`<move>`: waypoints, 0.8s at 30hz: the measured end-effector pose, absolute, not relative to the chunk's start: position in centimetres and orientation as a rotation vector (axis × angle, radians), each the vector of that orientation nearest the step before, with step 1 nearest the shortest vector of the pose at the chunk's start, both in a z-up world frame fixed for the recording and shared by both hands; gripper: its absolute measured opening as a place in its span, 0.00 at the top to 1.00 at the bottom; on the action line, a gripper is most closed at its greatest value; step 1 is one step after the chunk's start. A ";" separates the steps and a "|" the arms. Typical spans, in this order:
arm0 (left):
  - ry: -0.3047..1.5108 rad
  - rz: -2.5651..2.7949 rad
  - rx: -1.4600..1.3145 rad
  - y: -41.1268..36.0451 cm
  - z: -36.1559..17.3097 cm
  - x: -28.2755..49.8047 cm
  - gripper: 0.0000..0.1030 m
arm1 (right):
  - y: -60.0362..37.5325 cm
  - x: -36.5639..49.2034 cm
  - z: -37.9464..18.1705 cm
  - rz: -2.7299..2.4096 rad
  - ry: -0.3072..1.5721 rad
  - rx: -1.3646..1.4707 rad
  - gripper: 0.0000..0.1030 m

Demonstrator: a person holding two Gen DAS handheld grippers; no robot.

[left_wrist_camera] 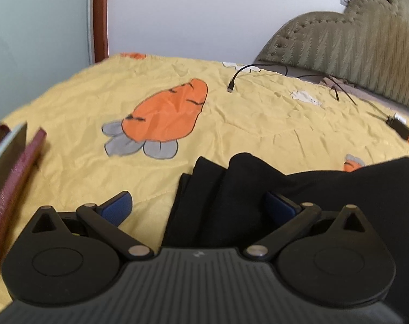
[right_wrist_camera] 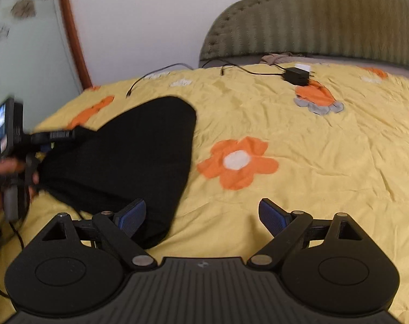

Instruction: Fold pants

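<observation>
The black pants (left_wrist_camera: 258, 189) lie folded on a yellow bedspread (left_wrist_camera: 231, 113) with orange carrot and flower prints. In the left wrist view my left gripper (left_wrist_camera: 200, 205) is open, its blue pads wide apart, with the folded edge of the pants between them. In the right wrist view the pants (right_wrist_camera: 128, 156) lie at left as a dark folded shape. My right gripper (right_wrist_camera: 201, 214) is open over the bedspread (right_wrist_camera: 312, 162), its left pad at the pants' near edge. The left gripper (right_wrist_camera: 12, 148) shows at the pants' left edge there.
A padded olive headboard (left_wrist_camera: 353, 43) stands at the back right. Black cables (left_wrist_camera: 239, 75) and a charger (right_wrist_camera: 296, 75) lie on the far side of the bed. Dark red books (left_wrist_camera: 12, 178) lie at the left. A white wall and a wooden frame (left_wrist_camera: 100, 16) are behind.
</observation>
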State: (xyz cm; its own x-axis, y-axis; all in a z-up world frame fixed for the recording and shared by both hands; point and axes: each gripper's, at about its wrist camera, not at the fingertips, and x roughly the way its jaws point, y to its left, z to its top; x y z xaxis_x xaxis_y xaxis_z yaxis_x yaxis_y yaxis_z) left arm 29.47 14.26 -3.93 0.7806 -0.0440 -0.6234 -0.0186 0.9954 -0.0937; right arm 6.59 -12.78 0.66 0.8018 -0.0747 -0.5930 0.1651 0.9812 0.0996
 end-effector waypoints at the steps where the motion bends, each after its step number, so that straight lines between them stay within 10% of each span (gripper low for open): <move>1: 0.681 -0.018 -0.113 14.5 -4.0 29.5 0.00 | -11.7 7.2 0.5 -0.138 0.643 0.073 0.11; 24: 0.652 0.011 -0.075 13.8 -3.8 28.7 0.00 | -14.0 20.3 2.1 -0.314 0.508 -0.223 0.00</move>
